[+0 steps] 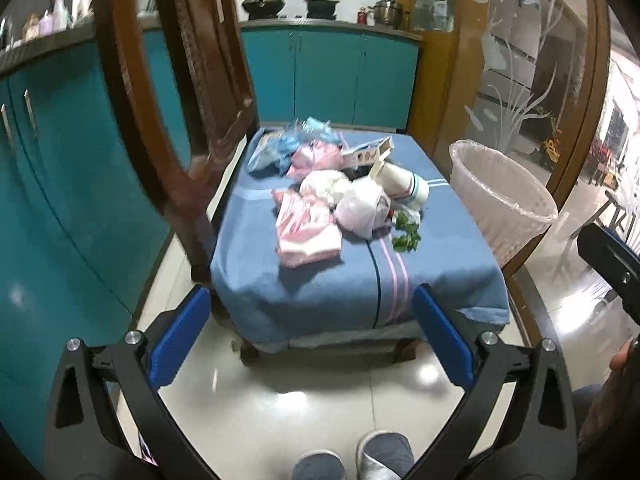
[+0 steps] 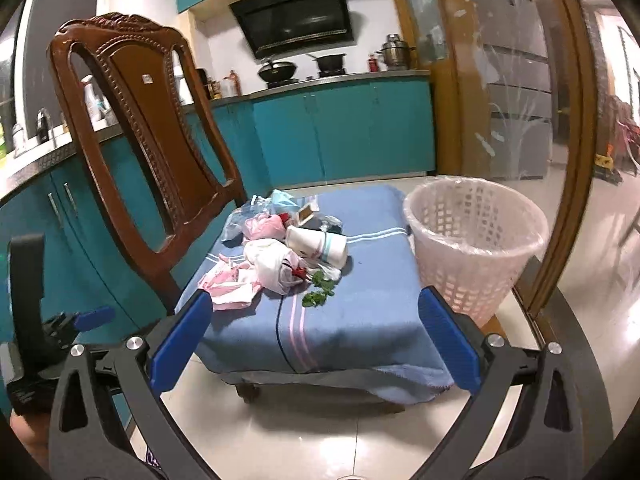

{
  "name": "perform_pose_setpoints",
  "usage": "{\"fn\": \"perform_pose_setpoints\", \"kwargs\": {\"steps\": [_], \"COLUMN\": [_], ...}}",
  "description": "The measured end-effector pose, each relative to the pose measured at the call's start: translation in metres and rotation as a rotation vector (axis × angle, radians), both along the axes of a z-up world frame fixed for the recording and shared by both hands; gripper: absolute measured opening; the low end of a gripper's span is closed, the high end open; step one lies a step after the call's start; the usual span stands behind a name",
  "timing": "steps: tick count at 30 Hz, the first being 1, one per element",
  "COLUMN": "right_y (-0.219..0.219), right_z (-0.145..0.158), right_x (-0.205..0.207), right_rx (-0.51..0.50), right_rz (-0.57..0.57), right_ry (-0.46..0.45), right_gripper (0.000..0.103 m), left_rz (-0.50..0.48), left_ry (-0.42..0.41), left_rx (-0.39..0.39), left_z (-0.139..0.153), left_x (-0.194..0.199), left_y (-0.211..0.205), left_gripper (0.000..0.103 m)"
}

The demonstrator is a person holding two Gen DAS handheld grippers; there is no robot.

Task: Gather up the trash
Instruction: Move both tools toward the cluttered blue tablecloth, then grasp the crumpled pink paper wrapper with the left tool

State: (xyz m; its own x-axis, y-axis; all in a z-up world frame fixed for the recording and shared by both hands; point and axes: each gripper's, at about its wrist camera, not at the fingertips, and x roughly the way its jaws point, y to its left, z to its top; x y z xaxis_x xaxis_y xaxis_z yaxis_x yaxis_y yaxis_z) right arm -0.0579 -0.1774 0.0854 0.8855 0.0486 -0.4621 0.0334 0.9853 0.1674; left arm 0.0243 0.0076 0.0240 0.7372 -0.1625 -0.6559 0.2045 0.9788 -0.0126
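Opening step of collecting trash: nothing gripped yet, approach to the pile pending.

Seen heaped on the blue cloth (image 2: 352, 320) draped over a chair seat (image 1: 344, 344): pink wrappers (image 2: 232, 286), a knotted white bag (image 2: 276, 270), a toppled paper cup (image 2: 316, 246), green leaf scraps (image 2: 318, 292), a small carton (image 1: 370, 152) and blue plastic (image 1: 280, 146) farther back. Lined white wastebasket (image 2: 472, 240) standing on the floor just beside the seat, on its right. Left hand-held gripper (image 1: 312, 336) spread wide, empty, held low and short of the seat's front edge; right hand-held gripper (image 2: 316, 336) likewise spread and empty, aimed at the pile with the basket off to its right. Probably called for next: reaching forward over the cloth, closing on one near piece such as the wrappers or leaves, then carrying it across to the basket. Light, crumpled items, likely to slip from a loose pinch.
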Motion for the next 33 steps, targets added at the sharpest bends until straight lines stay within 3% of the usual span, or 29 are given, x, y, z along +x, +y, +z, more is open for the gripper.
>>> {"fn": "perform_pose_setpoints", "kwargs": {"steps": [3, 6, 11, 20, 23, 24, 26, 27, 33], "right_y": [-0.002, -0.014, -0.018, -0.002, 0.001, 0.003, 0.005, 0.007, 0.009], "right_z": [-0.014, -0.029, -0.048, -0.098, -0.110, -0.113, -0.118, -0.120, -0.124], "right_x": [0.011, 0.030, 0.068, 0.136, 0.151, 0.154, 0.159, 0.161, 0.171], "right_rx": [-0.074, -0.041, -0.065, -0.096, -0.107, -0.111, -0.118, -0.120, -0.105], "right_rz": [0.003, 0.015, 0.021, 0.076, 0.086, 0.091, 0.109, 0.115, 0.129], "right_ry": [-0.009, 0.063, 0.099, 0.219, 0.241, 0.243, 0.250, 0.252, 0.250], "right_gripper": [0.100, 0.100, 0.100, 0.097, 0.093, 0.091, 0.084, 0.082, 0.074], "left_rz": [-0.015, -0.021, -0.020, -0.052, -0.058, -0.046, -0.041, -0.043, -0.091], "left_ry": [-0.010, 0.021, 0.048, 0.154, 0.235, 0.215, 0.237, 0.240, 0.045], "left_rx": [0.054, 0.074, 0.099, 0.129, 0.048, 0.014, -0.014, -0.041, -0.096], "left_z": [-0.008, -0.020, -0.039, -0.094, -0.112, -0.108, -0.104, -0.098, -0.038], "left_x": [0.015, 0.032, 0.075, 0.150, 0.165, 0.164, 0.164, 0.162, 0.122], "left_y": [-0.011, -0.014, -0.021, -0.039, -0.030, -0.024, -0.016, -0.012, -0.001], "left_gripper": [0.100, 0.100, 0.100, 0.098, 0.059, 0.043, 0.023, 0.021, 0.019]}}
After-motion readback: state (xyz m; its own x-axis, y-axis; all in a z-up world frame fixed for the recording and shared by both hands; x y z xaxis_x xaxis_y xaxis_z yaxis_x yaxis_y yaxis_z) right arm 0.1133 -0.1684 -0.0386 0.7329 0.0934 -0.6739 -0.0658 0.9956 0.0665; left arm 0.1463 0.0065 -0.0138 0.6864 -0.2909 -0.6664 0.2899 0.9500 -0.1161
